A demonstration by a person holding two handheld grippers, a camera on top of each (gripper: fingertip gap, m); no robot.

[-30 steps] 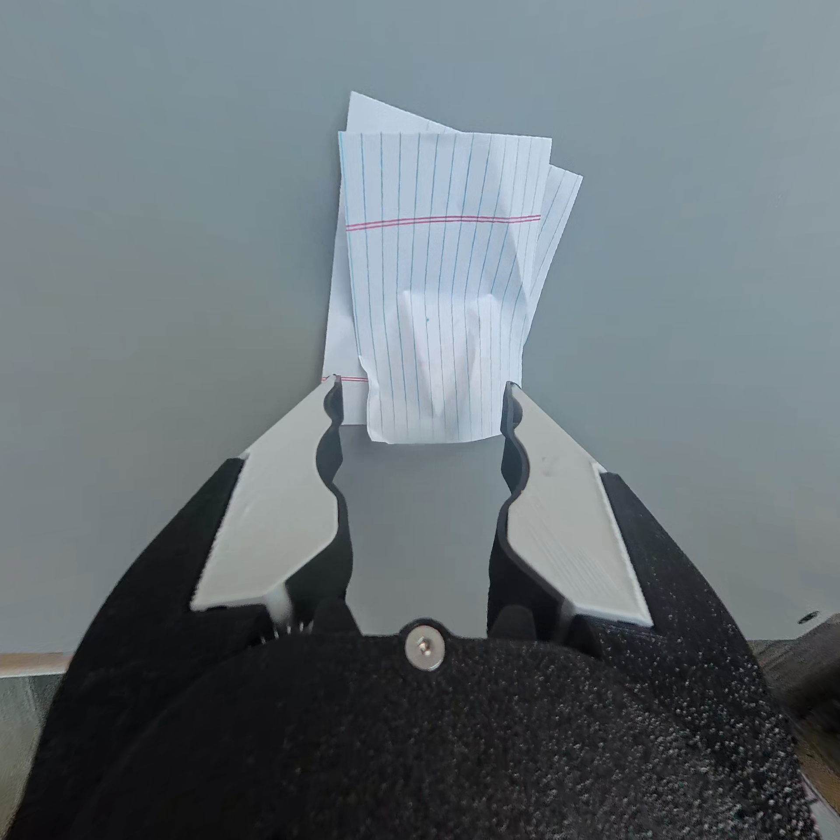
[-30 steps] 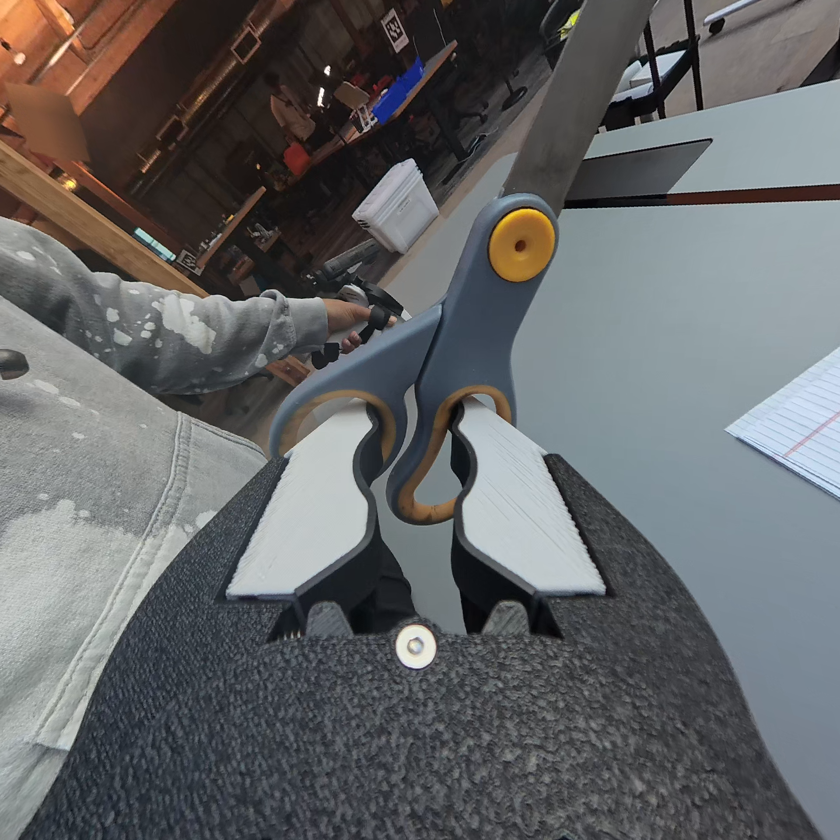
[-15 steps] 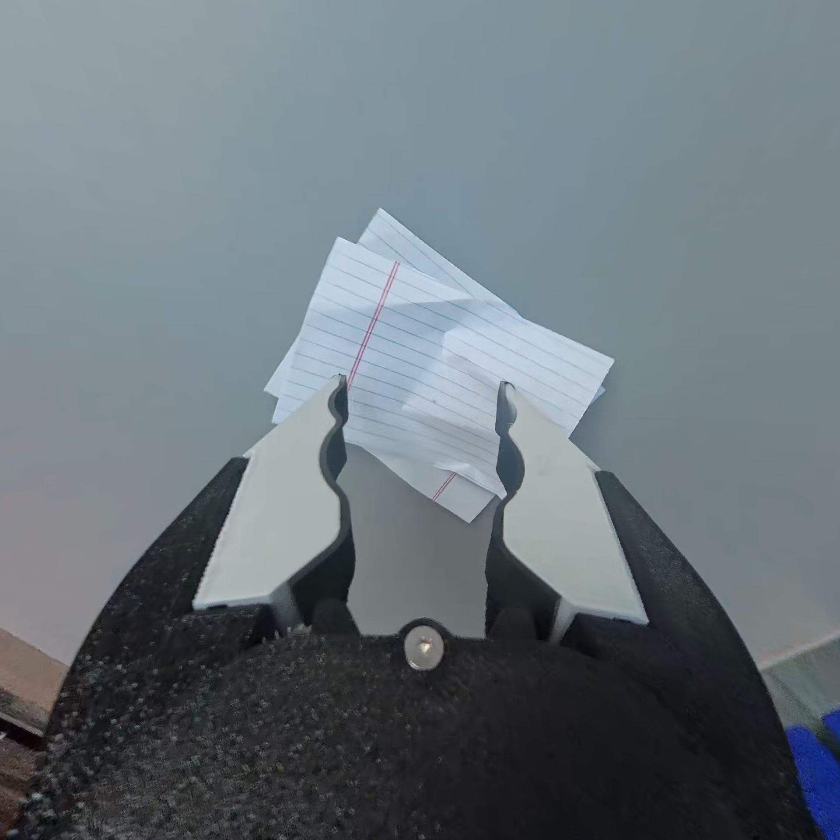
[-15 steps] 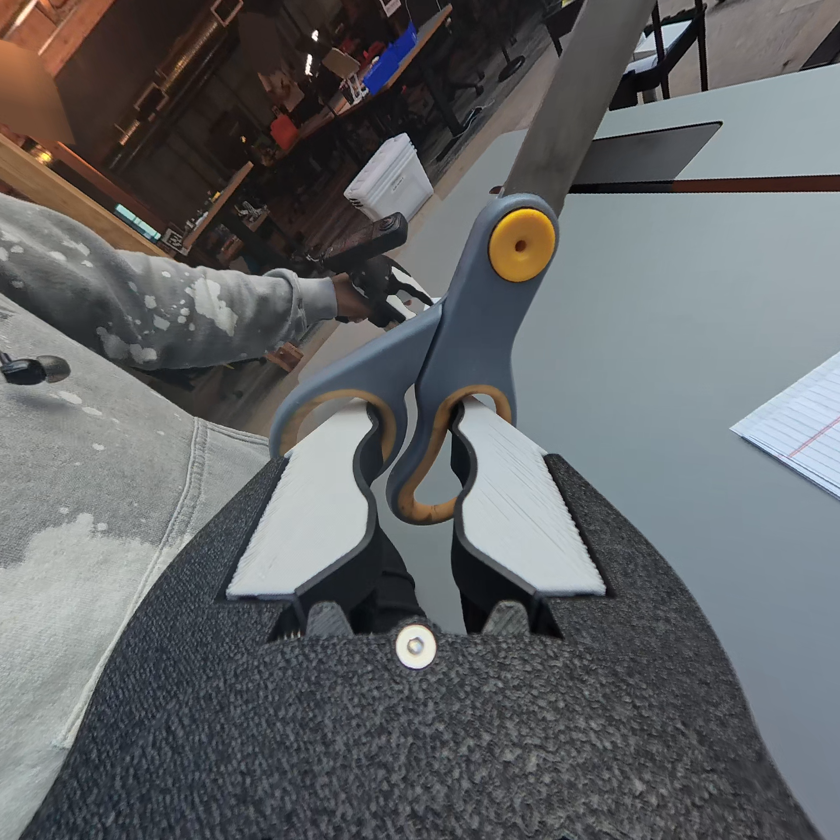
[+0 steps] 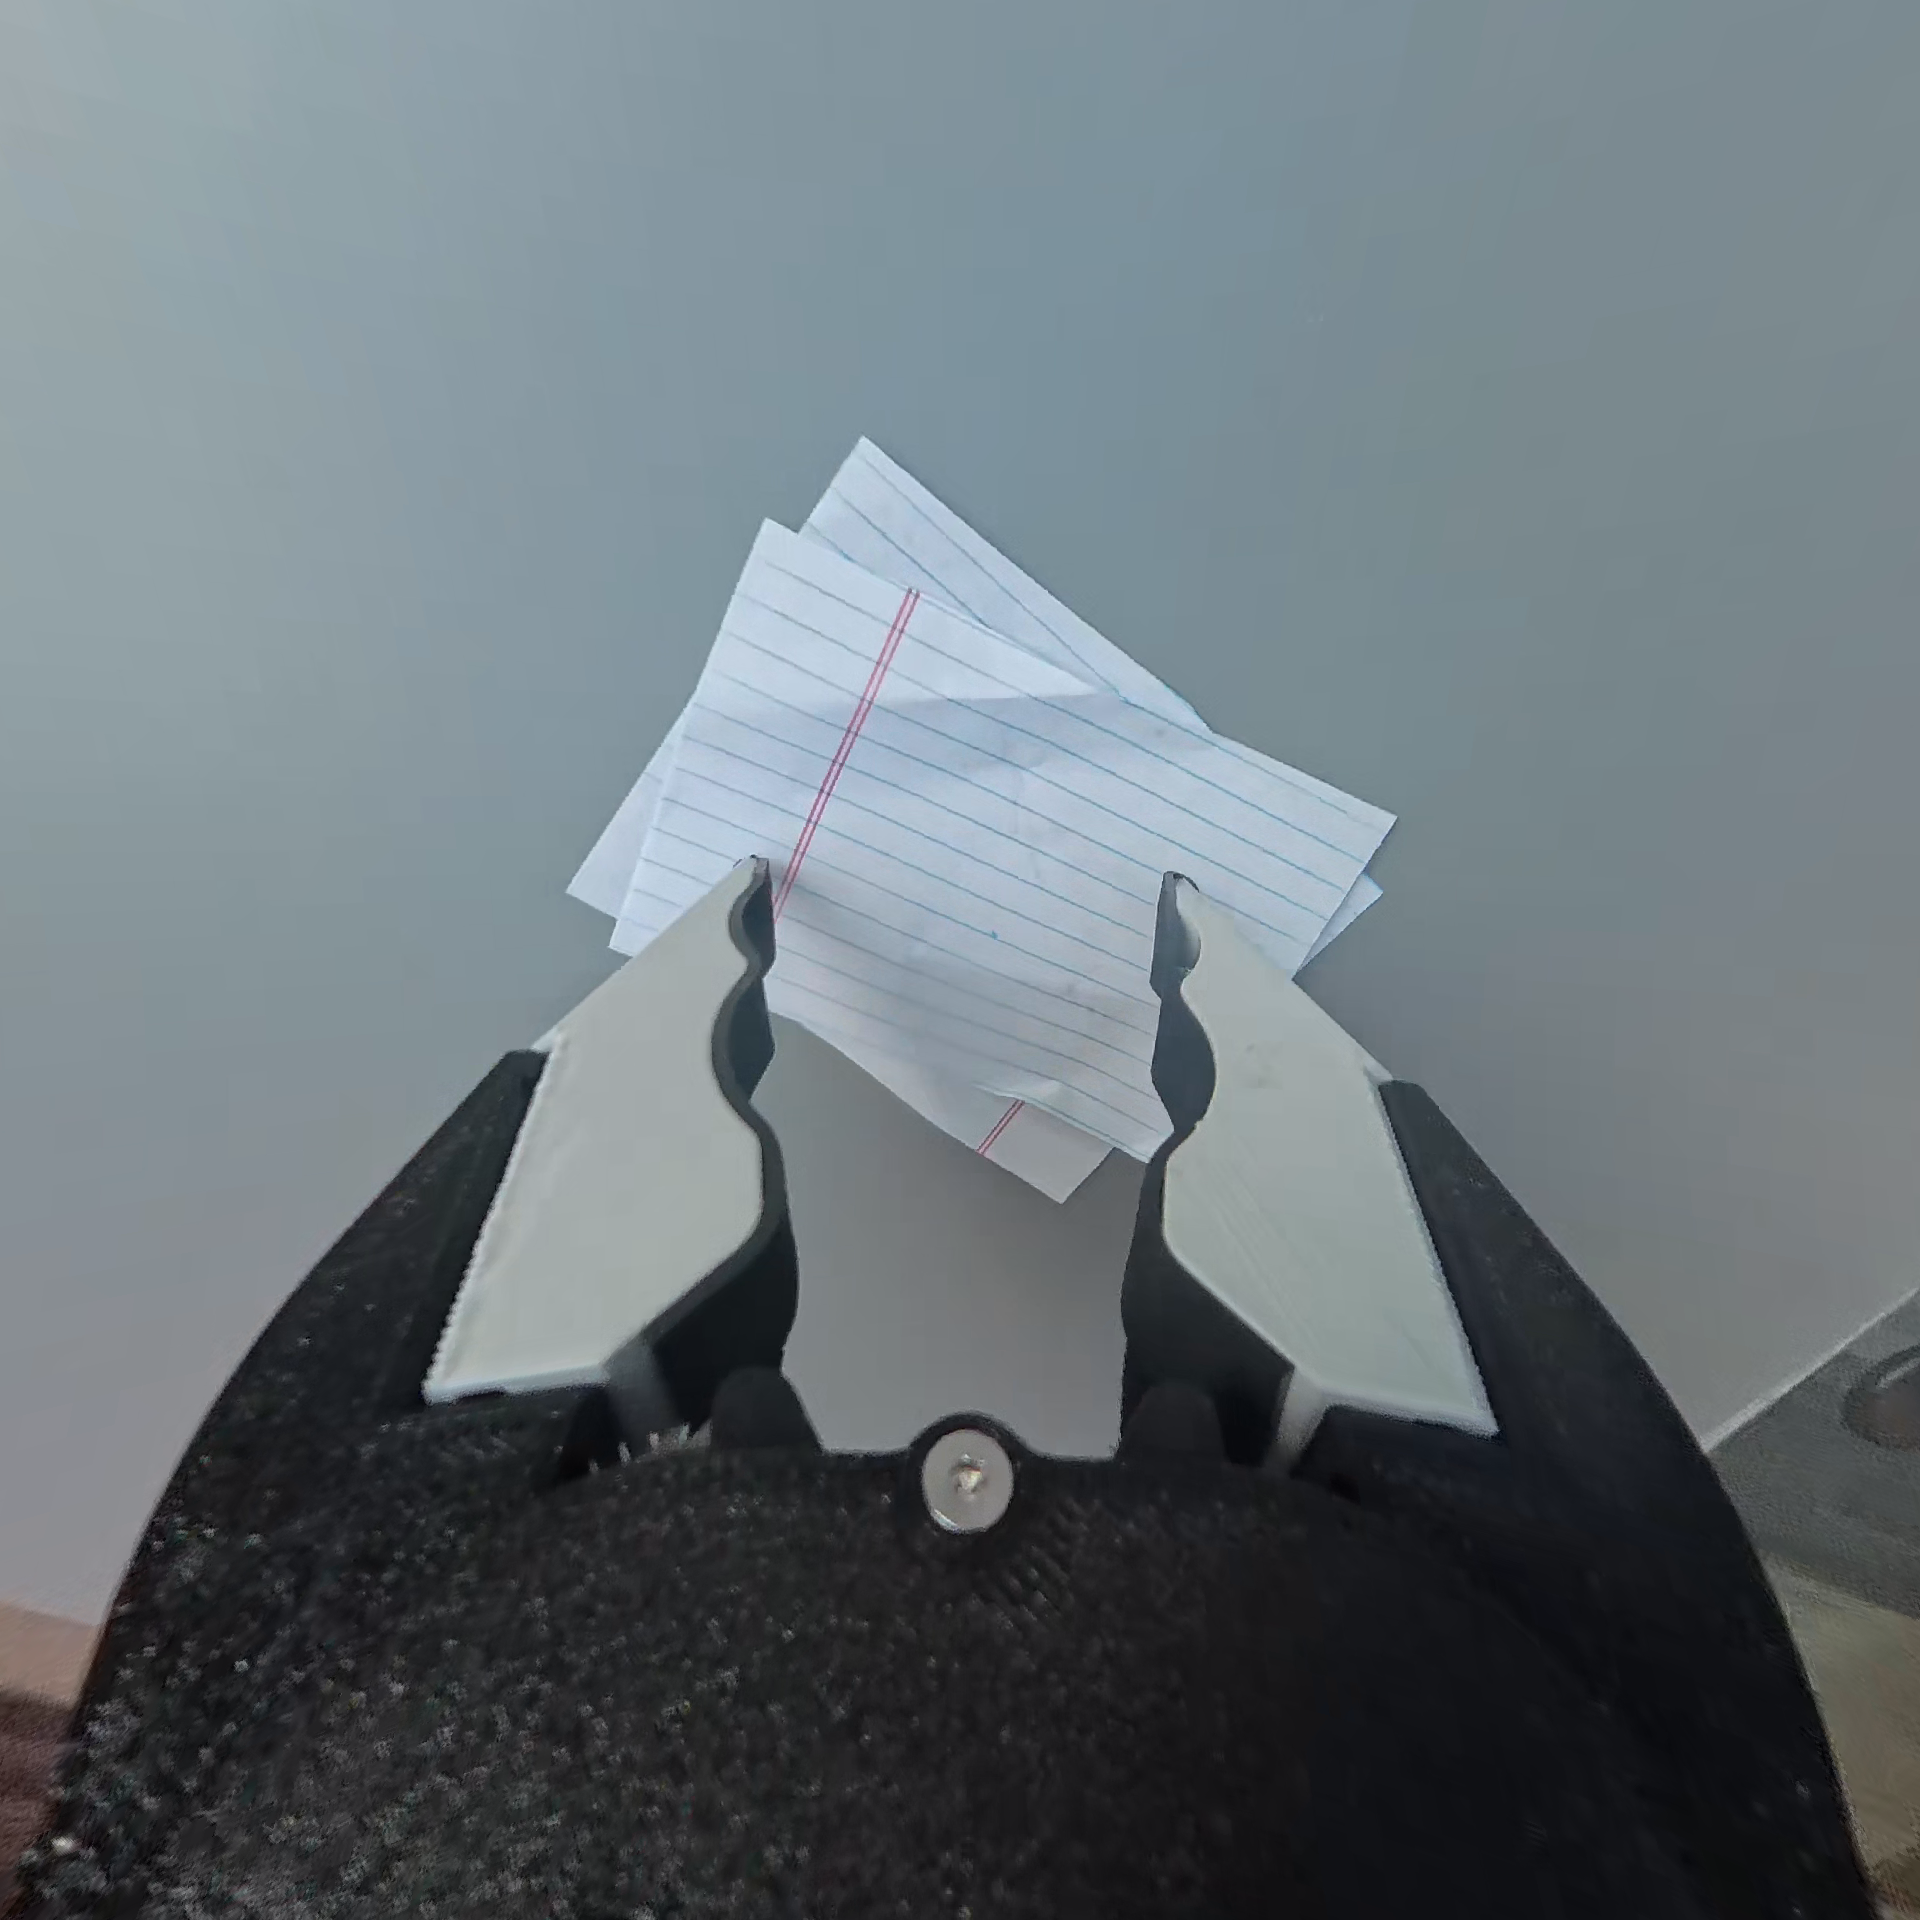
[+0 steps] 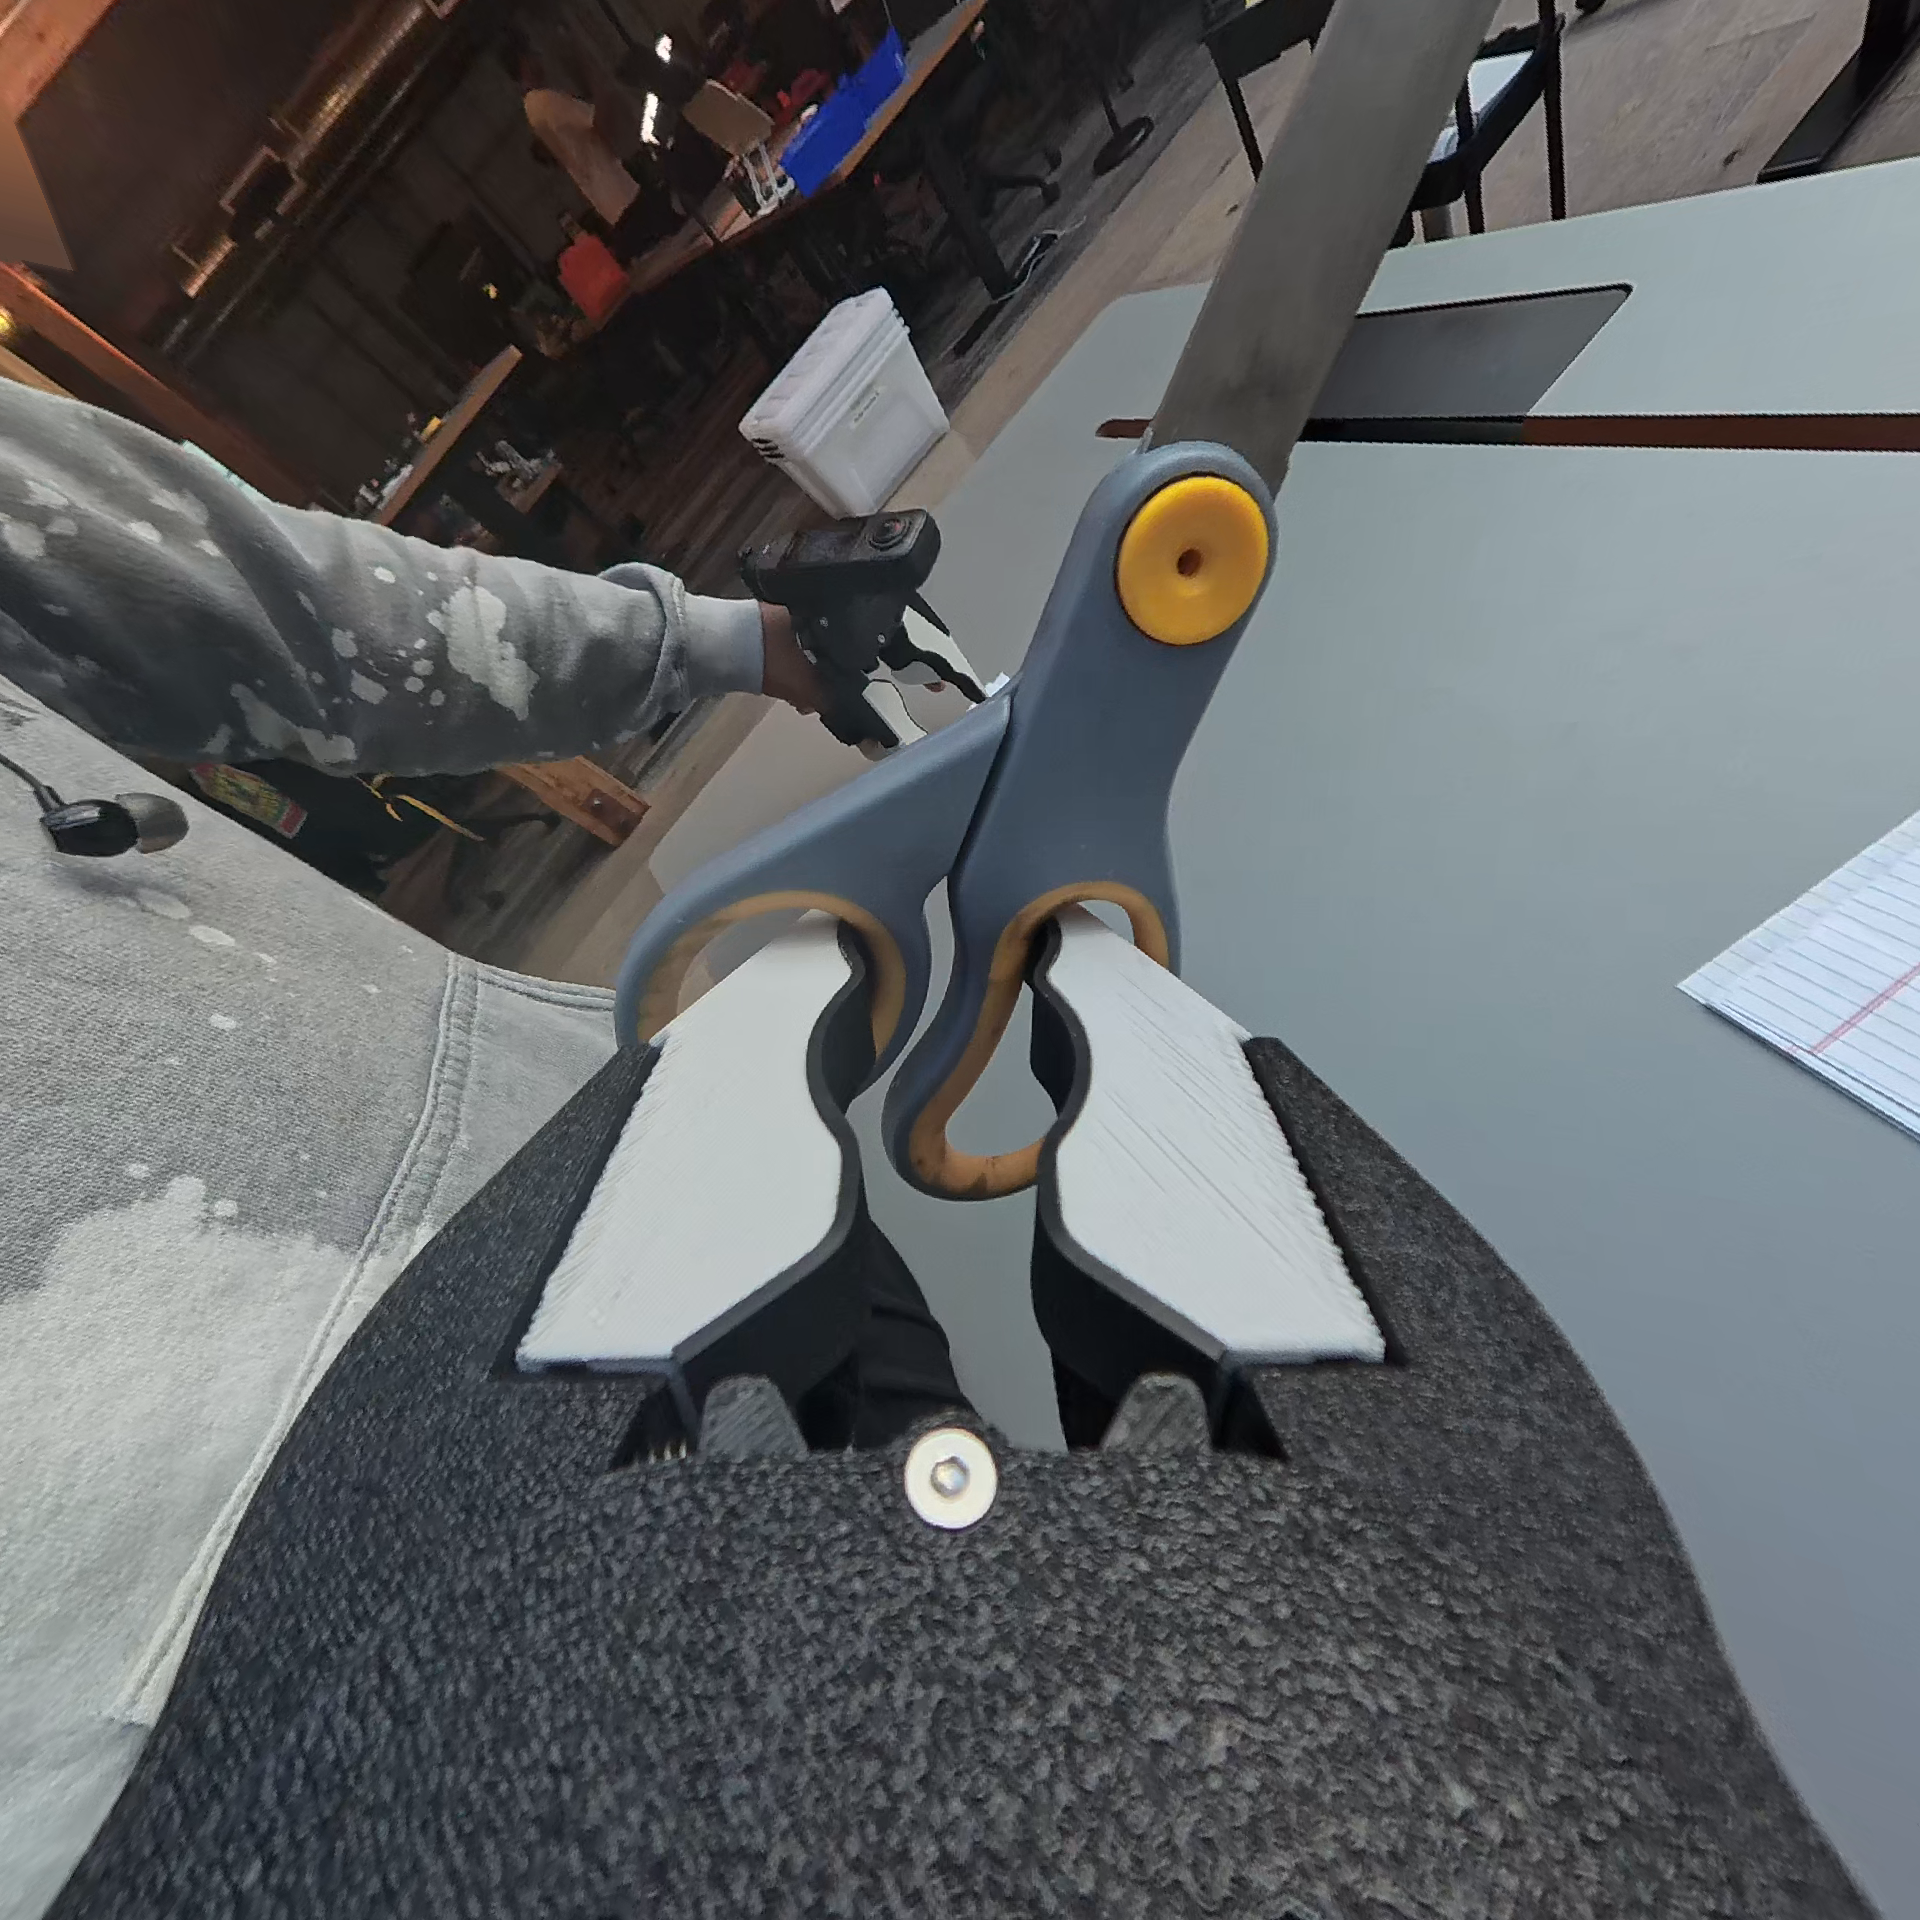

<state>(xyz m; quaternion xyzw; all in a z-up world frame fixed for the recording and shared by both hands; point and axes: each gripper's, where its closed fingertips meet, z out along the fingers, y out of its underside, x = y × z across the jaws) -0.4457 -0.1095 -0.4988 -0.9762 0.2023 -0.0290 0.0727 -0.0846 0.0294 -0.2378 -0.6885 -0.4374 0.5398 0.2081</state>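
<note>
Lined paper pieces (image 5: 987, 883), white with blue rules and a red margin line, lay overlapped and skewed on the grey tabletop (image 5: 416, 520), the top piece creased. Left hand-held gripper (image 5: 964, 881) was poised over them with its jaws spread wide; both fingertips (image 5: 750, 871) overlapped the top sheet in view, nothing was clamped between them, and contact with the paper could not be judged. Right hand-held gripper (image 6: 961, 925) carried grey scissors (image 6: 1049, 790) with a yellow pivot cap and yellow-lined loops: one finger was threaded into each handle loop, fingers close together, handles drawn together, blade raised up and away over the tabletop (image 6: 1558, 727). A separate lined sheet (image 6: 1829, 987) lay flat at the right edge of that view, well apart from the scissors. Farther left, a speckled grey sleeve (image 6: 364, 644) reached to the other gripper. A white bin (image 6: 847, 410) stood in the workshop behind.
</note>
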